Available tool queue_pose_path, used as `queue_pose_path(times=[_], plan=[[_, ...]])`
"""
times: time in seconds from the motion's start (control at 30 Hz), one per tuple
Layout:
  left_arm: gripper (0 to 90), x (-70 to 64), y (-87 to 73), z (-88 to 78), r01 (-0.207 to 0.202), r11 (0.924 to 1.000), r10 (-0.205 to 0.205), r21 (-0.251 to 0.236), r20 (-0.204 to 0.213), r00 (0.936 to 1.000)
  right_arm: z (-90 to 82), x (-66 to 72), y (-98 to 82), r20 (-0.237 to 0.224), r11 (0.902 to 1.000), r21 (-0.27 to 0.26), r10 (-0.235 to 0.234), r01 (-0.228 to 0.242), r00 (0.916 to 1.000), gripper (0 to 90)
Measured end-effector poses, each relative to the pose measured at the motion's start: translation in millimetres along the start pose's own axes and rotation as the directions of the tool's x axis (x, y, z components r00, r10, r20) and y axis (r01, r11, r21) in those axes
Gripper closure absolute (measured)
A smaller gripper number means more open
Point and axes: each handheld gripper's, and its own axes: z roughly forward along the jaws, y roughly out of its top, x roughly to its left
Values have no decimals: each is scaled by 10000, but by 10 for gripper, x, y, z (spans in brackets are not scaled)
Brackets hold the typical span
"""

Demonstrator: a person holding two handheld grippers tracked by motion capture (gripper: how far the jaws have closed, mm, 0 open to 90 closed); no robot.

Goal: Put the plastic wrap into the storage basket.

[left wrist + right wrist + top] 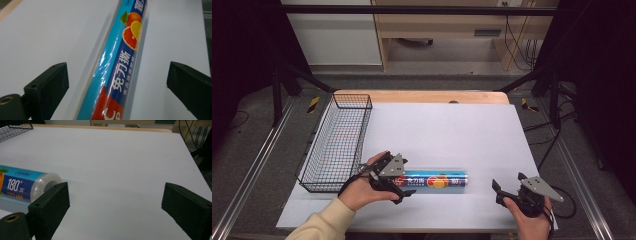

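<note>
**Left tool straddles the cling-film roll, not yet gripping**

Nearest the person, the right tool [507, 192] rests low at the near right of the table [452, 130], held in the right hand [532, 220]. Its jaws stand apart with nothing between them, pointing across bare white surface towards the roll's capped end.

To its left lies the cling-film roll [434, 180], a long blue tube in glossy wrap, printed with cut citrus fruit. It lies flat on the table, running left to right near the front edge, just right of the wire basket [337, 145]. The left tool [117, 82] sits over the roll's left end, jaws wide apart, one on each side of the tube, and the pads do not touch it. The left hand [362, 190] comes in from the near left, wrist turned so the tool points along the roll.

By its look, the roll should be light and stiff, with a hard core that will not crush under a firm pinch. The shiny film looks slippery, and the round shape may roll or twist away. A hold near the end will let the long free part droop or swing, so a grip closer to the middle looks steadier, squeezing squarely across the tube.

The basket, farther back on the left, stands empty.
</note>
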Motion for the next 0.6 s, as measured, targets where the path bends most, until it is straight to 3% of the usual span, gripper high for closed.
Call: queue_pose_path(times=[0.03,0.33,0.6], plan=[[53,15,10,64,-245,9993,245,282,25,9997,6,5,-3,-50,10000,41,-37,38,10000,86],[74,76,21,211,-691,9913,688,1117,66,9976,23,7,-9,-165,9999,140,-24,26,9999,91],[106,114,-23,311,-798,9822,789,1701,118,9968,36,14,-13,-220,9998,185,-58,63,9997,94]])
